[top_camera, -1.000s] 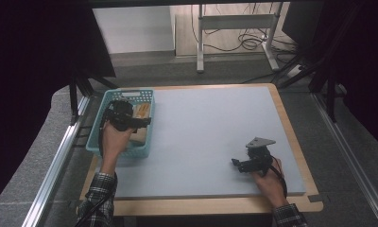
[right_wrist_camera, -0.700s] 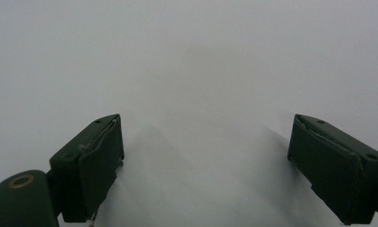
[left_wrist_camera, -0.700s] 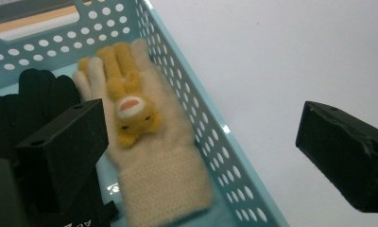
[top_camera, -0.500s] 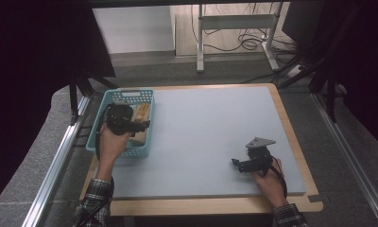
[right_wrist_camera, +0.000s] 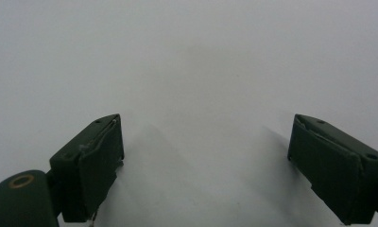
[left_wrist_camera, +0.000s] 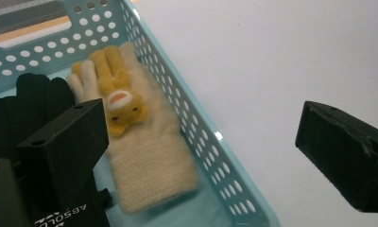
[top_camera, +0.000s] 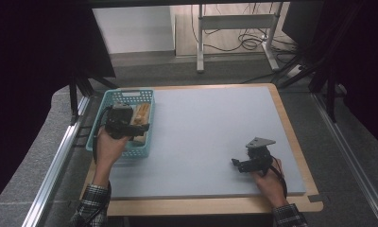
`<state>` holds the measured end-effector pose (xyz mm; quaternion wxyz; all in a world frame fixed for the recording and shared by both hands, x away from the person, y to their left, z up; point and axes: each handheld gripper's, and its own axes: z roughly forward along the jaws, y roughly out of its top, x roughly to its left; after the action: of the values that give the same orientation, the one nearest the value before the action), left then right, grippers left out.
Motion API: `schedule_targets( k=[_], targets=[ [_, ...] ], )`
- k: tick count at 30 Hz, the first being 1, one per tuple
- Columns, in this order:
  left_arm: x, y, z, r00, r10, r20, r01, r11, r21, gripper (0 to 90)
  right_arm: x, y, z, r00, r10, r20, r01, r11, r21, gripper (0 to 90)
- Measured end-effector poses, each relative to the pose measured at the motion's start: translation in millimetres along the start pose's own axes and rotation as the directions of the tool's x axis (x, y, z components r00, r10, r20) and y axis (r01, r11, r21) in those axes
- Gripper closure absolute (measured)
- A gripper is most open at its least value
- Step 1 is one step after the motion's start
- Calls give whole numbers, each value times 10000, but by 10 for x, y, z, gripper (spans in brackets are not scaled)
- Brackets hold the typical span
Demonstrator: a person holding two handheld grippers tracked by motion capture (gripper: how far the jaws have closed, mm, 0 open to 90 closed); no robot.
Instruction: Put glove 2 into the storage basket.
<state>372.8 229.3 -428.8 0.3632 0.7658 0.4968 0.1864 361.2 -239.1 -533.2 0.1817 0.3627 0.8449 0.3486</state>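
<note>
Cream glove (left_wrist_camera: 149, 161) lies under wide-spread left tongs (left_wrist_camera: 210, 156) over basket (left_wrist_camera: 210, 156).

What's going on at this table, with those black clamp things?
A person holds a gripper in each hand. The left gripper, jaws wide open, hovers over a light blue basket holding a cream glove with a yellow animal face and a black glove. The right gripper, also open, rests over the bare grey table.

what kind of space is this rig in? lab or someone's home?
Most likely a lab or data-collection workroom: a pale work board framed by aluminium rails, loose cables on the floor behind, and a hand-held left gripper over a blue basket holding gloves.
</note>
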Motion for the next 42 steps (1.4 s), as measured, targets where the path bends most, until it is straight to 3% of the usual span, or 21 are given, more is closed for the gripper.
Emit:
schedule_targets(
  k=[12, 24, 42],
  targets=[
    [-102, -74, -31, 9994, 314, 167, -312, 9994, -129, 36, 0, 0, 0, 10000, 2, -1, -2, 10000, 0, 107],
    [-213, -166, -52, 9971, 461, 603, -442, 9985, -330, 36, 0, 0, 1, 10000, -9, 1, 9, 10000, 3, 107],
    [-502, -223, -13, 9903, 887, 1070, -830, 9950, -563, 35, -1, 0, 0, 10000, -16, 3, 16, 10000, 2, 108]
  ],
)
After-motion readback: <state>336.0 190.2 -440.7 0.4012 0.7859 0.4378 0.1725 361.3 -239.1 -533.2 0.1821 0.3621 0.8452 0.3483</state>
